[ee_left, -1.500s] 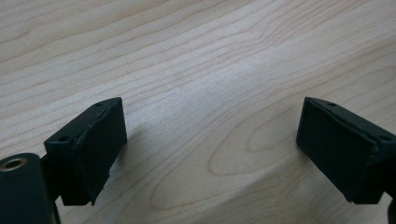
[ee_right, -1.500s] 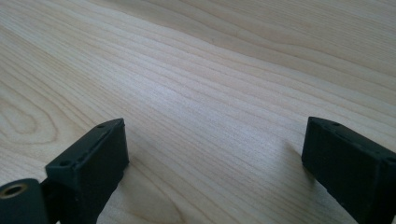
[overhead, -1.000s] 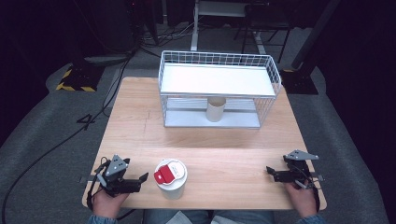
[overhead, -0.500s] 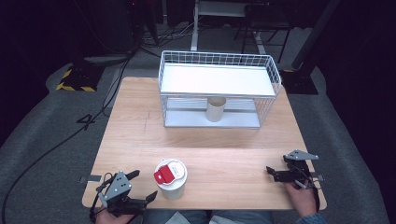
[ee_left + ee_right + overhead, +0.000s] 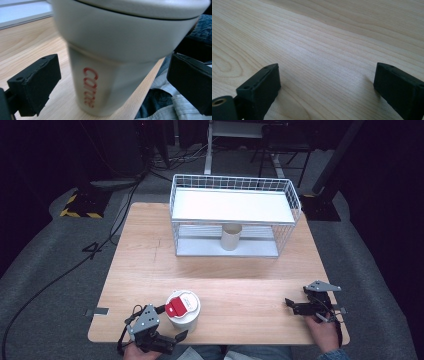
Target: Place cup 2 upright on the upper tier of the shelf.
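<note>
At the bench's (image 5: 150, 270) near edge, the left tongs (image 5: 172, 341) stand spread around a white cup (image 5: 183, 311) lettered "carre" or similar in red. Right tongs (image 5: 291, 305) spread over pale wood. Farther, a wire rack (image 5: 232, 215); beyond, grey floor (image 5: 45, 250).

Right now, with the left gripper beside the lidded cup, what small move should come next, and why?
Probably ease the left gripper forward around the cup, then close. In the left gripper view its jaws stand open on either side of the cup, clear of its wall. The cup stands near the table edge, so a gentle approach avoids nudging it off.
</note>
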`<act>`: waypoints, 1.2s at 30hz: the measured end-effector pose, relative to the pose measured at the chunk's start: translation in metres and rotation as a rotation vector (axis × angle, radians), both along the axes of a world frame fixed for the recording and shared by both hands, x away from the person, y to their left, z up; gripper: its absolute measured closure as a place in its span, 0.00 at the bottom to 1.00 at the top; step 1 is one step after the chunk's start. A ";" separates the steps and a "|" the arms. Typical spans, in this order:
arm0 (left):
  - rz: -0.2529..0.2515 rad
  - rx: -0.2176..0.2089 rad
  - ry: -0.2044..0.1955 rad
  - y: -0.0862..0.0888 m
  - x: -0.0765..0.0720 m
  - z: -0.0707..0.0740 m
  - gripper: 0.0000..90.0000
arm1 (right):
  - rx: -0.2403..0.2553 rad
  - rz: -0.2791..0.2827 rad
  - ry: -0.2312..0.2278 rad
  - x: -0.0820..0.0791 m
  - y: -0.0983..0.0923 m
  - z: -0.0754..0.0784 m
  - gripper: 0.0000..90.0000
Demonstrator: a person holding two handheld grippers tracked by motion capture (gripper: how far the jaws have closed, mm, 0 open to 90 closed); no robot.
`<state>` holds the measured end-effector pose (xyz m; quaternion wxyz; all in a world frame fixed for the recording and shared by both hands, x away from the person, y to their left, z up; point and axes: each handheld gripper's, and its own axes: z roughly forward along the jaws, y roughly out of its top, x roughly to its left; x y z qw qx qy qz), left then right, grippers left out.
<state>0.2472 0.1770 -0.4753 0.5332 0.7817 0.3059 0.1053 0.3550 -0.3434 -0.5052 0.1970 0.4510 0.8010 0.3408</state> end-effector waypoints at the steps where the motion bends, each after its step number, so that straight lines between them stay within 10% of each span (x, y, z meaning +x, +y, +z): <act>1: 0.000 0.000 0.000 0.000 0.000 0.000 0.00 | 0.000 0.000 0.000 0.000 0.000 0.000 0.08; 18: -0.041 -0.054 -0.016 -0.012 0.020 -0.011 0.06 | 0.000 0.000 0.000 0.000 0.000 0.000 0.08; 36: 0.019 -0.016 -0.046 -0.014 0.014 -0.008 0.09 | -0.001 0.000 0.000 0.000 0.000 0.000 0.08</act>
